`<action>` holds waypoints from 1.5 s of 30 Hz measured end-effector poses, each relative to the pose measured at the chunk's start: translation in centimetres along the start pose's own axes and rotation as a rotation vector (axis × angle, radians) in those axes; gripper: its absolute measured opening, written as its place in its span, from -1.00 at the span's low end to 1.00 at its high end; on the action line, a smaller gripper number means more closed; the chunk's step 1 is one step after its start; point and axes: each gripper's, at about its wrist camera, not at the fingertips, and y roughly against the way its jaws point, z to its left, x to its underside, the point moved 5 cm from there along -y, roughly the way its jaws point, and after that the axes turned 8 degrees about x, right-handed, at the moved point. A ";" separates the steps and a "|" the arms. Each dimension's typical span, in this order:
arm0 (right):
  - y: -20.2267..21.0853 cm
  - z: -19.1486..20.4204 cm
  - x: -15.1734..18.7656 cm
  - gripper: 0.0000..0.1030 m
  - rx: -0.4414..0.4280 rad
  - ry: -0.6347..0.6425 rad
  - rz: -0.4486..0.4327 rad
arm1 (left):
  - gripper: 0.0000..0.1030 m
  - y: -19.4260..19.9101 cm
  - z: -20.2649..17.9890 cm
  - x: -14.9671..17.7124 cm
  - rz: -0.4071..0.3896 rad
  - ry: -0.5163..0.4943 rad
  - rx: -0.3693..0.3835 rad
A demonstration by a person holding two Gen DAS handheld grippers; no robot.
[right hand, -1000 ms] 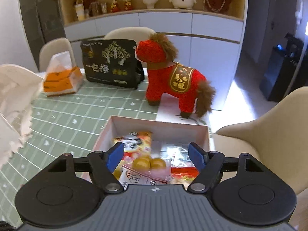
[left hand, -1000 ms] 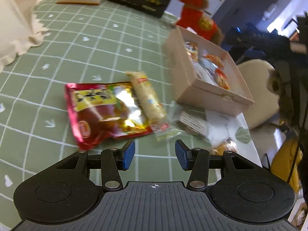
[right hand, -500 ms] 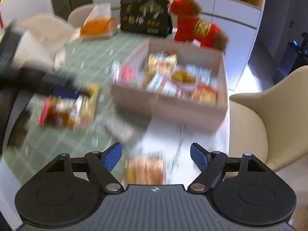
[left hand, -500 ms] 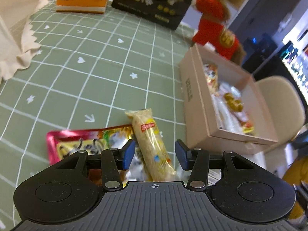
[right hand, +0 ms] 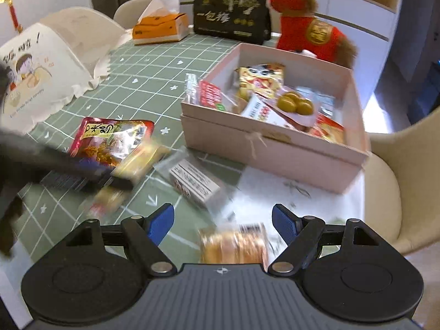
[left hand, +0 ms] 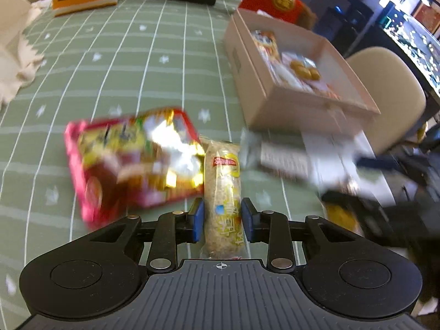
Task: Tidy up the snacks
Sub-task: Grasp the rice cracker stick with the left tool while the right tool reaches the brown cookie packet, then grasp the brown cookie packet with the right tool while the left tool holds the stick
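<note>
A long yellow snack bar (left hand: 224,192) lies on the green checked tablecloth between the blue pads of my left gripper (left hand: 222,218), which is open with small gaps on both sides. A red foil snack bag (left hand: 132,159) lies just left of it. A clear-wrapped white packet (left hand: 280,159) lies to its right. The pink box (right hand: 277,148) holds several snacks. My right gripper (right hand: 222,224) is open above an orange-brown wrapped cake (right hand: 233,244) near the table's front edge. The left gripper shows blurred in the right wrist view (right hand: 82,173), over the yellow bar (right hand: 140,159).
A red plush horse (right hand: 310,30), a black gift box (right hand: 231,13) and an orange tissue box (right hand: 159,27) stand at the table's far side. A white printed cloth cover (right hand: 35,77) is at the left. A beige chair (right hand: 409,181) stands right of the table.
My left gripper has come down around the yellow bar and its pads have narrowed. My right gripper has pulled back from the box and lowered over the wrapped cake.
</note>
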 end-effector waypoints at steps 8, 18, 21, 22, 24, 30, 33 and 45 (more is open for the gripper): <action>-0.2 0.0 1.7 0.54 0.023 0.037 0.052 | -0.34 2.1 0.5 3.7 0.008 0.054 0.013; 1.6 0.9 6.0 0.54 -0.104 -0.132 0.086 | -0.33 1.1 -0.3 2.7 -0.027 0.037 0.006; 1.4 1.4 5.9 0.54 -0.067 -0.117 0.077 | -0.33 0.7 -0.4 2.2 -0.022 0.024 0.003; 1.3 1.4 5.7 0.54 -0.055 -0.122 0.077 | -0.33 0.7 -0.5 2.1 -0.020 0.022 0.002; 1.3 1.1 5.0 0.54 -0.018 -0.126 0.068 | -0.33 0.6 -0.5 2.0 -0.014 0.020 -0.003; 2.1 1.0 0.7 0.66 0.033 -0.001 -0.059 | -0.33 1.0 -0.6 2.8 -0.006 0.002 0.000; -0.2 1.2 -1.3 0.70 0.018 0.065 -0.050 | -0.33 1.4 -0.4 3.4 -0.003 0.015 0.010; -2.3 4.5 -0.8 0.68 -0.258 0.021 0.088 | -0.34 3.3 2.3 4.4 -0.014 0.110 0.008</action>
